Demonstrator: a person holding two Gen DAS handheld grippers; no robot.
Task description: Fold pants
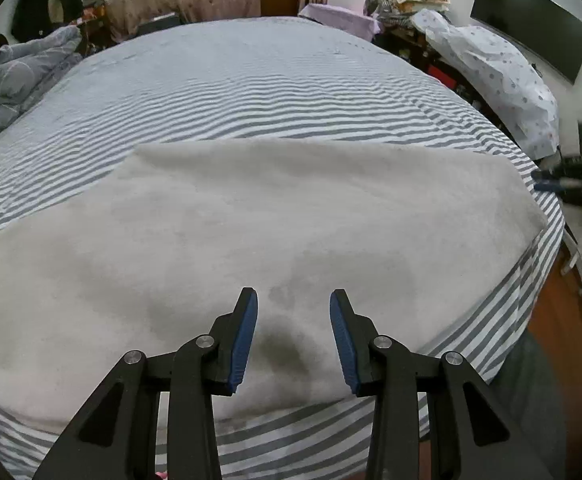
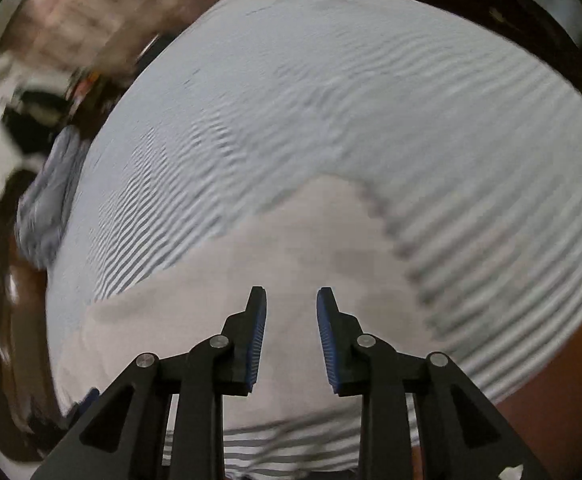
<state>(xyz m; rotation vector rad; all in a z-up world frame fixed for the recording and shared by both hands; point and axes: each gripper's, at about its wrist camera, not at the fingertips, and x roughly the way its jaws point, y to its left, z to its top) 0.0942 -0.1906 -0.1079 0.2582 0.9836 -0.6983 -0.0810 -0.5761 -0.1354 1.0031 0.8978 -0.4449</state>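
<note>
— Fleecy, pale grey cloth: we take this for the pants (image 1: 251,220), lying flat on the striped bed (image 1: 231,80) near its front edge. Its long axis seems to run side to side across the left wrist view, parallel to that edge, with one squared end towards the right corner of the bed.

— We agree on the axis, but we cannot tell which end is the waistband; no legs, seams or hem show, so the garment may already be folded once.

— And our grippers?

— Our left gripper (image 1: 293,300) hovers over the near edge with its fingers spread and nothing between them. Our right gripper (image 2: 291,300) is also spread and empty, over the cloth, with a corner of it showing ahead. That view is smeared, so we cannot say whether the blue pads (image 2: 257,344) touch the fleece.

— What could go wrong from here?

— We judge the thick pile the main risk: a pinch may catch only the top layer, so the fold drags crooked. If our two grippers lift unevenly, the edges will not line up. The cloth sits close to the bed's edge, so a pull towards us could slide it off.

— The crumpled quilt (image 1: 15,76) at far left and the clutter beyond stay well apart.
</note>
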